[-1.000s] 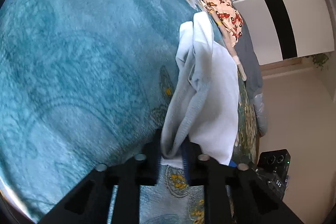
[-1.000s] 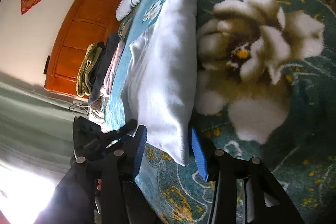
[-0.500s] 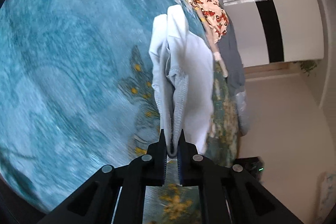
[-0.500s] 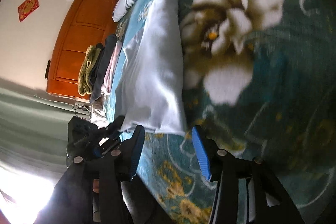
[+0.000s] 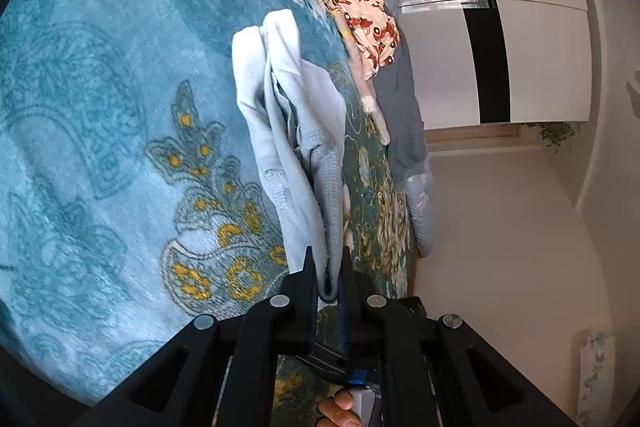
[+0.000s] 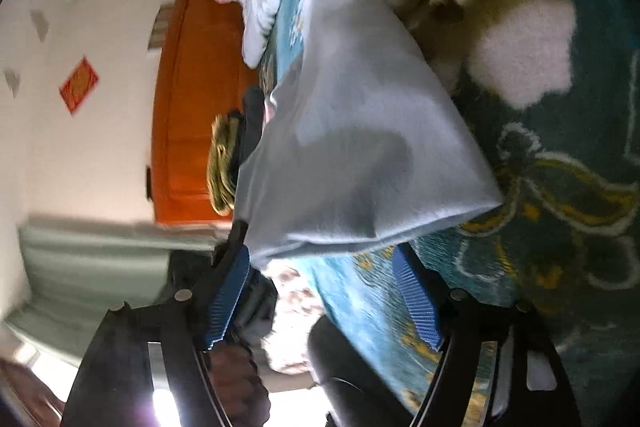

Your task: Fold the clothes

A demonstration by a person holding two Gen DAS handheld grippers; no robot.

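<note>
We pinch the pale blue garment's (image 5: 298, 131) ribbed hem in our left hand-held gripper (image 5: 326, 281), our right hand-held gripper (image 6: 324, 291) just spreading, empty; the fold on the bed (image 5: 100, 107) remains half done.

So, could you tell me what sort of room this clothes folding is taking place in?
Most likely a bedroom: the work surface looks like a bed under a teal floral blanket, with an orange wooden headboard at one end and tall white wardrobe doors beside it.
</note>
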